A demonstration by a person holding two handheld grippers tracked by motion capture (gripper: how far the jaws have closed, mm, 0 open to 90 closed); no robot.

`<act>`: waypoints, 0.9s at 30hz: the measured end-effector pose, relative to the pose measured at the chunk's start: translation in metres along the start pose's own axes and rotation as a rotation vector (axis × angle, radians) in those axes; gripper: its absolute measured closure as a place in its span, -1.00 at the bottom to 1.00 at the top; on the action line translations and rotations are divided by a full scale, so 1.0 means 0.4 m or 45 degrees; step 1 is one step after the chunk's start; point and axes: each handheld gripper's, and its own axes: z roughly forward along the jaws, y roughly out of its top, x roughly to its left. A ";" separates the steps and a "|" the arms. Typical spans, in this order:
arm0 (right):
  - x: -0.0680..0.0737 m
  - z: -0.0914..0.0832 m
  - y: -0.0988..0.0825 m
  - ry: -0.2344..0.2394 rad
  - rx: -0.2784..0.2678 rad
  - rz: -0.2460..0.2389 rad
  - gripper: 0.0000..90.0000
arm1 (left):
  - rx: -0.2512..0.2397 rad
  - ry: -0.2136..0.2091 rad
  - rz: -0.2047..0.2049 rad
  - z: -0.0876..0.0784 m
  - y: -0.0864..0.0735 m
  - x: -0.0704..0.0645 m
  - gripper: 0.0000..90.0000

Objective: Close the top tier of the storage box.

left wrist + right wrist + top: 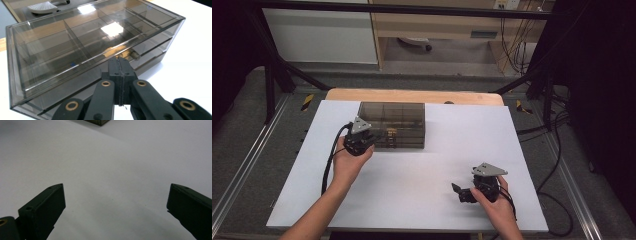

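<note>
1. A smoked-grey, clear plastic drawer box (392, 125) with divided compartments stands at twelve o'clock on the white table (422, 200); all its drawers look pushed in.
2. The left gripper (119, 62), at the box's seven o'clock corner, has its jaws pressed together, tips at a small brass-coloured drawer knob (133, 54); whether they pinch it is unclear.
3. The right gripper (115, 202) rests at five o'clock, jaws wide apart over bare table.
4. Judgement: opening a drawer has barely begun.
</note>
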 end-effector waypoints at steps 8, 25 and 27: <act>0.007 0.002 0.005 0.003 -0.001 -0.014 -0.94 | 0.003 -0.093 0.006 -0.015 0.003 -0.020 0.62; 0.004 0.001 0.004 0.000 0.001 -0.004 -0.94 | -0.093 -0.186 0.071 -0.038 0.041 -0.091 -0.67; 0.005 0.001 0.004 -0.001 0.001 -0.011 -0.94 | -0.105 -0.189 0.072 -0.042 0.045 -0.097 -0.75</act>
